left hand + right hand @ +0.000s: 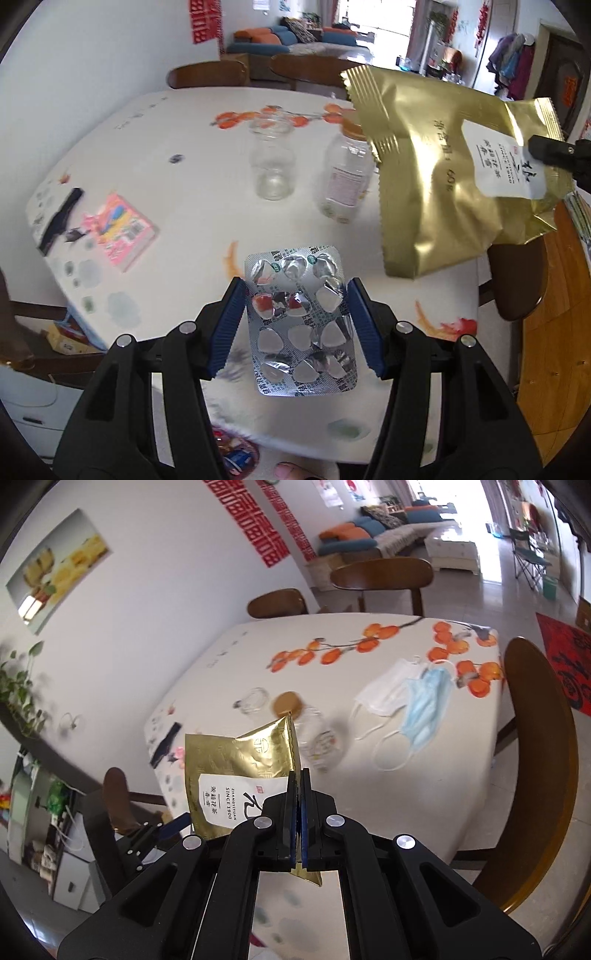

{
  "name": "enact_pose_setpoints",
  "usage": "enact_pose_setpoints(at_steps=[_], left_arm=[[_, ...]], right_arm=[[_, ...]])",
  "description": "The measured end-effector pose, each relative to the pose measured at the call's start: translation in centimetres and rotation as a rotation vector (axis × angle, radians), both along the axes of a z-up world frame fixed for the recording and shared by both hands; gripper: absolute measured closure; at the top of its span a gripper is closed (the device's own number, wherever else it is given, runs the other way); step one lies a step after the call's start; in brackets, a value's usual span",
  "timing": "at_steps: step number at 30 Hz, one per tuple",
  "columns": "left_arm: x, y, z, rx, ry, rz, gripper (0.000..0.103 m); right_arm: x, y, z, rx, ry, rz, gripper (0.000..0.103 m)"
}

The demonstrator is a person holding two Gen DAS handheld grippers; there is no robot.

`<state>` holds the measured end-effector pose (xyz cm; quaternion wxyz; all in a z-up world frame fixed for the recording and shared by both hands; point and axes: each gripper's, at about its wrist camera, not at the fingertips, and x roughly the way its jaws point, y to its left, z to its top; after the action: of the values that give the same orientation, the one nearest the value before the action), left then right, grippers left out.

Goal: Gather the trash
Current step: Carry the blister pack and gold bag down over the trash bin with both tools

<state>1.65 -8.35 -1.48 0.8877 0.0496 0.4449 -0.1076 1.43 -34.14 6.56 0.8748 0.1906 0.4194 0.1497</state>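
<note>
My left gripper (295, 291) is shut on a silver pill blister pack (301, 325), its blue pads pressing both long edges, holding it above the white table (192, 184). My right gripper (298, 775) is shut on a gold foil tea bag (240, 771) and holds it up in the air. The gold bag also shows at the upper right of the left wrist view (443, 177), with the right gripper's finger (550, 147) on its label.
On the table stand an open clear glass jar (271, 162) and a clear bottle with a brown cap (345, 177). A pink packet (122, 230) and black scraps (61, 218) lie at the left. Two face masks (410, 698) lie near the right edge. Wooden chairs (539, 760) surround the table.
</note>
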Motion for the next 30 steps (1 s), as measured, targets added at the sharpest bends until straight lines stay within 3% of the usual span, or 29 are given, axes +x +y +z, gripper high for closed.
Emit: enact_pose_setpoints(at_steps=[9, 17, 24, 30], left_arm=[[-4.7, 8.2, 1.1, 0.0, -0.019, 0.133, 0.048], [-12.5, 19.4, -1.6, 0.001, 0.037, 0.349, 0.048], [-20.0, 27.2, -7.3, 0.011, 0.149, 0.522, 0.048], [-24.5, 30.5, -13.0, 0.005, 0.22, 0.582, 0.048]], right_arm=[[-1.9, 8.6, 0.2, -0.005, -0.007, 0.112, 0.101], [-2.4, 20.6, -3.3, -0.037, 0.07, 0.316, 0.101], [-5.1, 32.7, -10.6, -0.101, 0.189, 0.512, 0.101], [-9.3, 40.5, -19.3, -0.238, 0.29, 0.636, 0.101]])
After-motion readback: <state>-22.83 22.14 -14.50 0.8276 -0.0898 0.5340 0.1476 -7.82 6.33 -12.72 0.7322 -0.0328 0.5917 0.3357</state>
